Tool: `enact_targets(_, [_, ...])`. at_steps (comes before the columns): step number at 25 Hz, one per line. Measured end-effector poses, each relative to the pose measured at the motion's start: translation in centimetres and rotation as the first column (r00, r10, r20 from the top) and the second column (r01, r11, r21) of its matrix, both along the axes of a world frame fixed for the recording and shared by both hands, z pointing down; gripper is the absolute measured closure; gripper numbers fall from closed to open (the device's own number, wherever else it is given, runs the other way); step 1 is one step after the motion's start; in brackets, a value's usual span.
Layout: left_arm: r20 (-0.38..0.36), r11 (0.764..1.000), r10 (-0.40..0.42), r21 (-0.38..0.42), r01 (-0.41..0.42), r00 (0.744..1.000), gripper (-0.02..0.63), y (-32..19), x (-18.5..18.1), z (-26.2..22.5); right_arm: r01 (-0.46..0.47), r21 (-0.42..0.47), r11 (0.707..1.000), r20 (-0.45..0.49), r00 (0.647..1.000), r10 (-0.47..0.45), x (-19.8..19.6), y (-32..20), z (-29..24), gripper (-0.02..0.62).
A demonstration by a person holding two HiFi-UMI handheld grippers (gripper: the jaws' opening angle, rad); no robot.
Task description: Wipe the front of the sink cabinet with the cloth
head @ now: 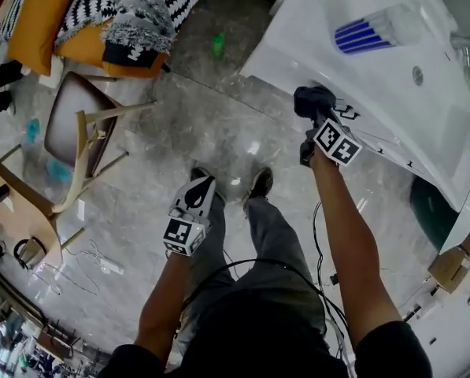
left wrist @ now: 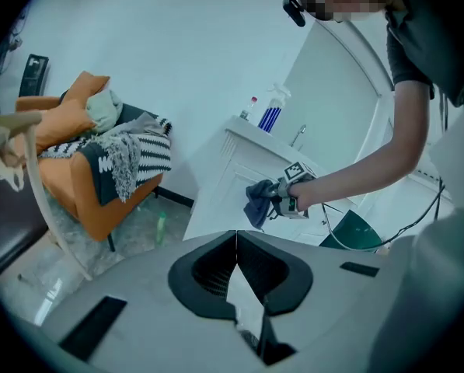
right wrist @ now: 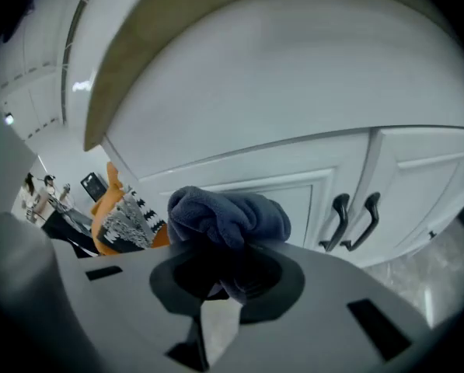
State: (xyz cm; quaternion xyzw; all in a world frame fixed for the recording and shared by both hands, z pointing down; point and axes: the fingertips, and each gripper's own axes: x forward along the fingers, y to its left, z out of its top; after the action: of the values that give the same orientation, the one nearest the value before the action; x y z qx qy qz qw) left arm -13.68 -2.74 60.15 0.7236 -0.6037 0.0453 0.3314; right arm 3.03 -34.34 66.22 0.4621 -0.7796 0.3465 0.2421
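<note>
Beneath the front edge of the white surface (head: pixel 305 38), the right claw (head: pixel 316 115) is clamped on a bunched dark blue cloth (right wrist: pixel 228 214). The cloth appears to rest against the upper left door panel of the sink cabinet (right wrist: pixel 294 162), left of the paired black handles (right wrist: pixel 353 220). Good practice for this step would be firm, even contact and overlapping strokes across each panel, working round the handles and into the moulded frames. The left claw (left wrist: pixel 235 259) is closed on nothing and hangs beside the person's leg above the grey marbled floor (head: pixel 211 124). A blue-striped spray bottle (head: pixel 372 30) occupies the surface. An orange armchair (left wrist: pixel 92 181) and a wooden chair (head: pixel 81 144) stand well apart from the cabinet.
</note>
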Motion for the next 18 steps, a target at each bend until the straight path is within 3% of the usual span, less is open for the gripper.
enact_targets(3, [0.053,0.999,0.039,0.027,-0.040,0.998,0.601,0.3,-1.4,-4.3,0.041,0.000,0.999,0.094,0.995,-0.040,-0.6,4.5,-3.7,0.543])
enact_targets(8, [0.095,0.996,0.071,0.045,-0.076,0.993,0.601,0.8,-2.2,-11.5,0.190,0.091,0.977,0.179,0.962,-0.204,-2.2,11.2,-14.8,0.543])
enact_targets(14, [0.121,0.983,0.139,0.107,-0.152,0.983,0.601,0.1,0.7,-20.2,0.276,0.308,0.911,0.232,0.906,-0.354,-0.5,14.6,-30.9,0.543])
enact_targets(18, [0.114,0.968,0.180,0.154,-0.196,0.977,0.601,-0.8,3.3,-24.5,0.330,0.414,0.849,0.228,0.865,-0.447,1.4,15.9,-38.8,0.548])
